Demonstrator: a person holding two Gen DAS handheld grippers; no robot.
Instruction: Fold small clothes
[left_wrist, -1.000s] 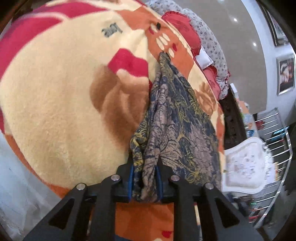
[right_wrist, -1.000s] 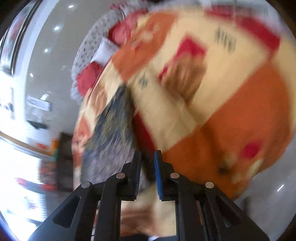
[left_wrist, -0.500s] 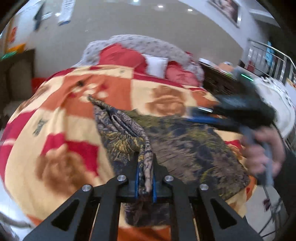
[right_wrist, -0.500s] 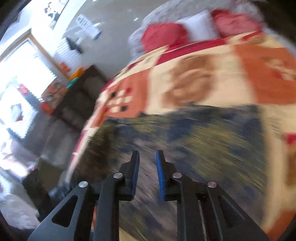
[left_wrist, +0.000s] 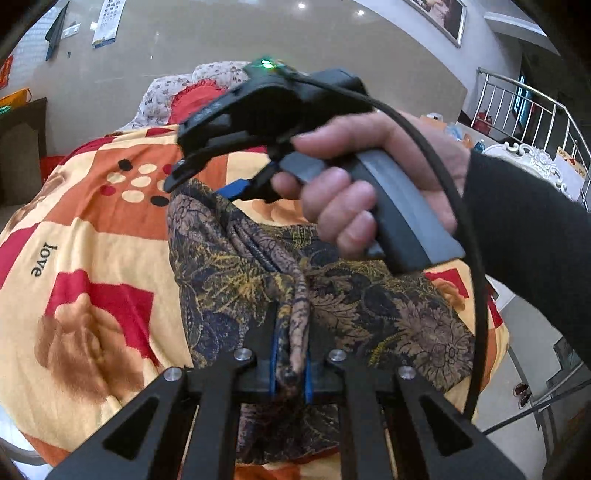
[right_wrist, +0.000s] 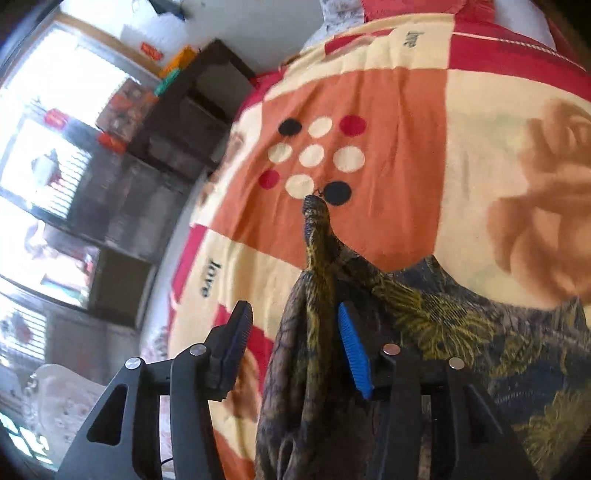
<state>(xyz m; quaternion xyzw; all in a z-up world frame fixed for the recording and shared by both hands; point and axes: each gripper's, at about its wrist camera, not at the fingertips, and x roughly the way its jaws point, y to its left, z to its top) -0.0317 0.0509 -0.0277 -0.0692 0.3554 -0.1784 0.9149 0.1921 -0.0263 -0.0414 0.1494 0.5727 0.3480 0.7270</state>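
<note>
Between the fingers of the left gripper (left_wrist: 290, 365) a bunched edge of the patterned garment (left_wrist: 258, 280) is pinched tight, the blue pads pressed together on a rope of cloth at the near end. The garment itself lies spread on the blanket (left_wrist: 92, 236) covering the bed, dark blue and gold against the orange, cream and red squares. The risk here, as I judge it, is that the pinch holds only a twisted ridge, not a flat hem, so any pull could drag the whole piece across the fleece and leave the fold crooked.

Further out, the right gripper (right_wrist: 295, 347) has its fingers apart and opening, with a raised ridge of the same garment standing in the gap; the blue pad (right_wrist: 352, 350) on one side is just beside the cloth and the dark pad on the other side stands clear of it, so nothing is gripped there. If the fingers come together now they may catch only part of that ridge, or several layers at once, and the corner would slip or bunch.

In the left wrist view the person's hand (left_wrist: 369, 184) and the black cable (left_wrist: 469, 258) hang over the cloth; the cable could snag the fabric or brush the fold.

Beyond, the pointed tip of the garment (right_wrist: 314, 206) reaches the dotted orange square, and the soft blanket may ruck up under it.
</note>
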